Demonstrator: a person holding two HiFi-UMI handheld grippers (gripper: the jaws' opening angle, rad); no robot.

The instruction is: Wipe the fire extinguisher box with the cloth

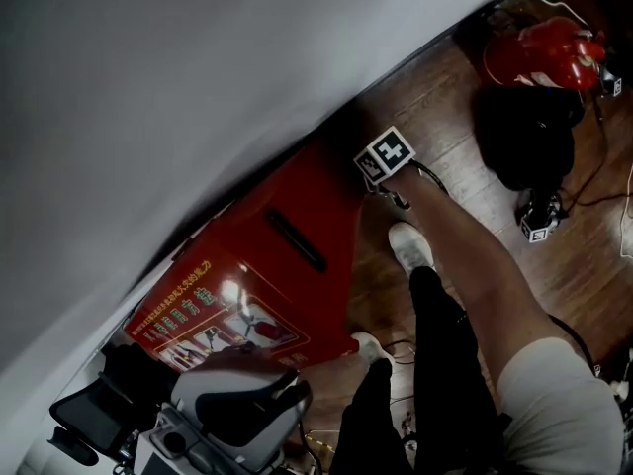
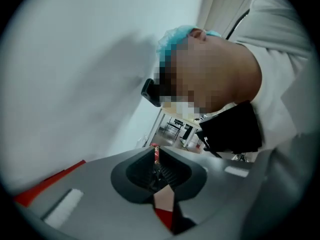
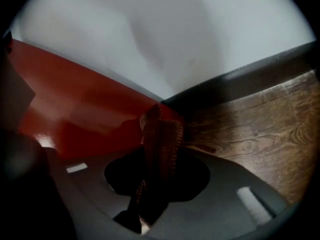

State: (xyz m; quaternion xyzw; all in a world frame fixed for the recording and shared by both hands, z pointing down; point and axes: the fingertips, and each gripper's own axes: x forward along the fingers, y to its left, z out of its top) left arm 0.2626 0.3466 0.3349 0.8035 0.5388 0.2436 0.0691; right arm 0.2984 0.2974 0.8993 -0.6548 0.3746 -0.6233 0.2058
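Note:
The red fire extinguisher box [image 1: 267,265] stands on a wooden floor against a white wall, with printed labels on its front. My right gripper [image 3: 156,159] is shut on a dark red cloth [image 3: 162,129], which sticks out past the jaws and lies against the box's [image 3: 75,109] end near the wall's black skirting. In the head view only that gripper's marker cube [image 1: 384,155] shows, at the box's far end. My left gripper [image 1: 242,404] is low at the near end of the box. It [image 2: 156,156] points up at the person, jaws together with nothing held.
The person's dark-trousered legs and white shoes [image 1: 408,245] stand right of the box. A red fire extinguisher [image 1: 544,52], a black bag [image 1: 524,132], a small marker cube [image 1: 537,230] and cables lie on the floor at the far right. A white wall [image 1: 148,87] runs along the left.

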